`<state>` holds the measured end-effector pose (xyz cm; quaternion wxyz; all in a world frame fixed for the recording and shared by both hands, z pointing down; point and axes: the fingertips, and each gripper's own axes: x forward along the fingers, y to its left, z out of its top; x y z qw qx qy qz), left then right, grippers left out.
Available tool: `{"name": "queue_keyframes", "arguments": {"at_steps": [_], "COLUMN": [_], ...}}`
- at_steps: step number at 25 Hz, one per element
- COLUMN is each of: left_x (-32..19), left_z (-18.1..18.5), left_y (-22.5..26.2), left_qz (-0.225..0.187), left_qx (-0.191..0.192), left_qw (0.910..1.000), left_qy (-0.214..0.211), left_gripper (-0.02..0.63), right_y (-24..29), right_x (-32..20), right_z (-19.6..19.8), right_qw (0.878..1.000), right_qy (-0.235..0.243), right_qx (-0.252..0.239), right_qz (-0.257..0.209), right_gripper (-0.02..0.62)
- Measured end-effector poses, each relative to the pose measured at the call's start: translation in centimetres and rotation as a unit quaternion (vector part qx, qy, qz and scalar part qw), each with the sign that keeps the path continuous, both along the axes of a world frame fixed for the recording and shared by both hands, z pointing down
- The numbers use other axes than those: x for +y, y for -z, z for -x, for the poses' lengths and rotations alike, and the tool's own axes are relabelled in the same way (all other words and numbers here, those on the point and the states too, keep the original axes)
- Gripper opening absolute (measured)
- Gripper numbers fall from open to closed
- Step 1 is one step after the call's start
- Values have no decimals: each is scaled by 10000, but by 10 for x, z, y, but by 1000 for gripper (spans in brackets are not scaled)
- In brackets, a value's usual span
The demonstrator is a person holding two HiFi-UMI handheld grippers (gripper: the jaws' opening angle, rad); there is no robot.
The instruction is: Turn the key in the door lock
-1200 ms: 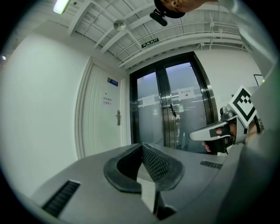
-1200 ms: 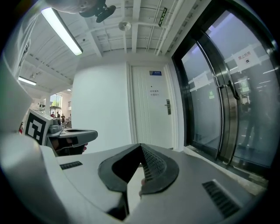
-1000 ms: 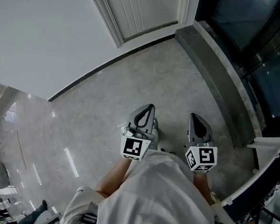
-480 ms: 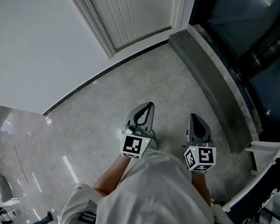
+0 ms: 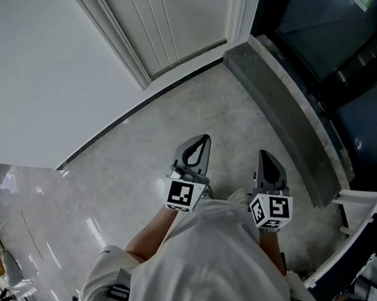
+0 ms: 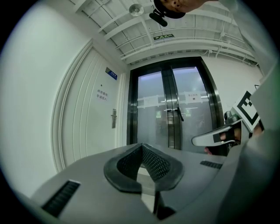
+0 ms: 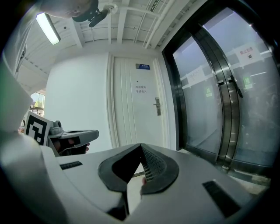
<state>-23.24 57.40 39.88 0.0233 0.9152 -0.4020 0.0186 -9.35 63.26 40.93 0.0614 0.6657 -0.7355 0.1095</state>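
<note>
left gripper [image 5: 203, 140] and right gripper [image 5: 266, 154] are both closed, side by side above the floor [image 5: 143, 150], pointing toward the door [image 5: 178, 24].

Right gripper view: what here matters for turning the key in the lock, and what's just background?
Job:
- white door
- its handle plate
- right gripper, shut
- left gripper, shut
- no key discernible

Background:
- glass double doors
- blue sign
- ceiling light
- notices on the glass
</note>
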Motion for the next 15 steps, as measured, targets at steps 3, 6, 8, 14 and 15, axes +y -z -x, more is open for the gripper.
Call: {"name": "queue_keyframes", "arguments": {"at_steps": [3, 6, 8, 14, 15], "left_x": [-12, -22, -31, -69, -76], "left_z": [1, -1, -2, -9, -13], "left_y": [-5, -10, -13, -16, -15], "left_qz": [44, 87, 82, 69, 58], "left_qx": [-22, -43, -52, -144, -156], "left_qw": [10000, 9999, 9998, 9993, 9991], "left_qy": [22, 97, 167, 349, 382], "left_gripper": [8, 8, 8, 8, 8], "right_y": [-3, -7, -10, -13, -14], "right_x": [-14, -26, -38, -84, -93], "right_z": [0, -6, -10, -20, -24], "right_qw": [10000, 10000, 10000, 9997, 9996], "right_qy": [9, 11, 11, 134, 173], "right_qx": [10, -24, -68, -199, -228], "right_qz": [18, 20, 33, 18, 25], "right_gripper": [2, 2, 2, 2, 2]}}
